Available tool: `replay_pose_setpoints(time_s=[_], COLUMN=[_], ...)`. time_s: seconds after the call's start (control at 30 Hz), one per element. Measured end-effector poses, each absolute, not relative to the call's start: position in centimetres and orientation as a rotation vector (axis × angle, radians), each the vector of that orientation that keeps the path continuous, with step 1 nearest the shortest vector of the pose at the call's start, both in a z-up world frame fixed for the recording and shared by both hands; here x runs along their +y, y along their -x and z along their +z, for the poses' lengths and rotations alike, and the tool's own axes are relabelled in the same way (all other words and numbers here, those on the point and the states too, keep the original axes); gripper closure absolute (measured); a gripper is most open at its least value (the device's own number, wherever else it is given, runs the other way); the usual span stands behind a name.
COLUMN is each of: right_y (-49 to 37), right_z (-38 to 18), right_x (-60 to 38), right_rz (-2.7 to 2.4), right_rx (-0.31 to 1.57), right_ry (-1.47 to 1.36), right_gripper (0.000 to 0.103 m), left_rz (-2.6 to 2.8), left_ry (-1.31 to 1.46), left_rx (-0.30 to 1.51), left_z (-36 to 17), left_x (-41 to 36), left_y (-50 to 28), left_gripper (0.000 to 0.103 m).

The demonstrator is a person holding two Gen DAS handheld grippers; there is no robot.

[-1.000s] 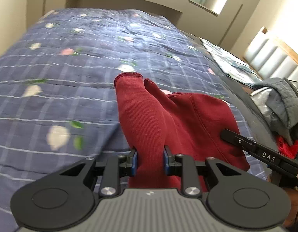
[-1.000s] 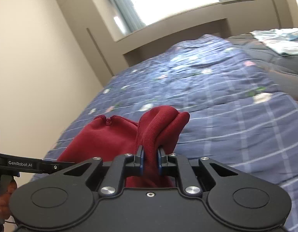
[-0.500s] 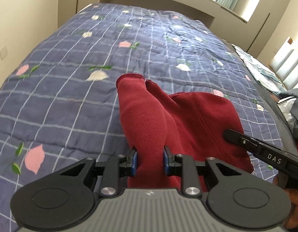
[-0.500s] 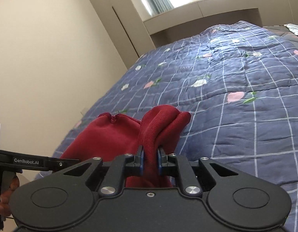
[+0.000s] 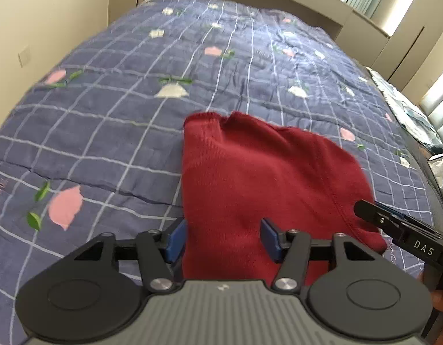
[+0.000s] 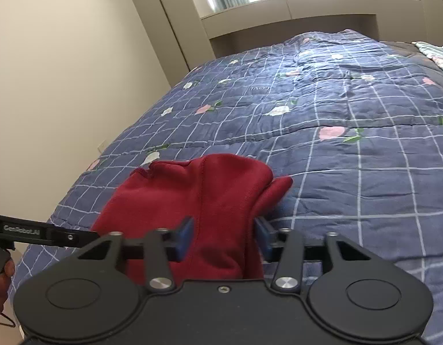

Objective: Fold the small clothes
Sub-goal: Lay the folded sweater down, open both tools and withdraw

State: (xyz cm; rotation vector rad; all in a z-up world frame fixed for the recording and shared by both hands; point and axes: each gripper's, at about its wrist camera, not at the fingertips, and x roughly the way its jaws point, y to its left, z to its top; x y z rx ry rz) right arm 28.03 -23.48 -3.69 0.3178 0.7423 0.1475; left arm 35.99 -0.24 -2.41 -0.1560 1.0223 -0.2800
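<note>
Blue checked quilt carries the red garment, which runs from both grippers toward 12 o'clock. Left gripper and right gripper are spread wide, cloth between their fingers but unpinched; both sit equally near its close edge.
</note>
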Motion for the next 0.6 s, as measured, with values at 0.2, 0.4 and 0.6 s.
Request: replay_pose_setpoints(time_s=[0.2, 0.4, 0.6], right_y=[-24.8, -20.1, -13.7], right_z=[-1.0, 2.7, 4.5], right_x=[-23.0, -21.9, -19.7], right_rz=[0.147, 0.126, 0.092], right_rx=[0.662, 0.555, 0.48], right_ry=[-0.293, -0.25, -0.198], right_gripper=[0.011, 0.001, 0.001], left_rz=[-0.23, -0.197, -0.181], left_ry=[0.095, 0.084, 0.057], left_rx=[0.882, 0.785, 0.698], left_z=[1.0, 3.4, 4.0], left_x=[-0.1, 0.6, 1.9], left_y=[-32.5, -28.0, -21.6], left_gripper=[0.004, 0.0, 0.0])
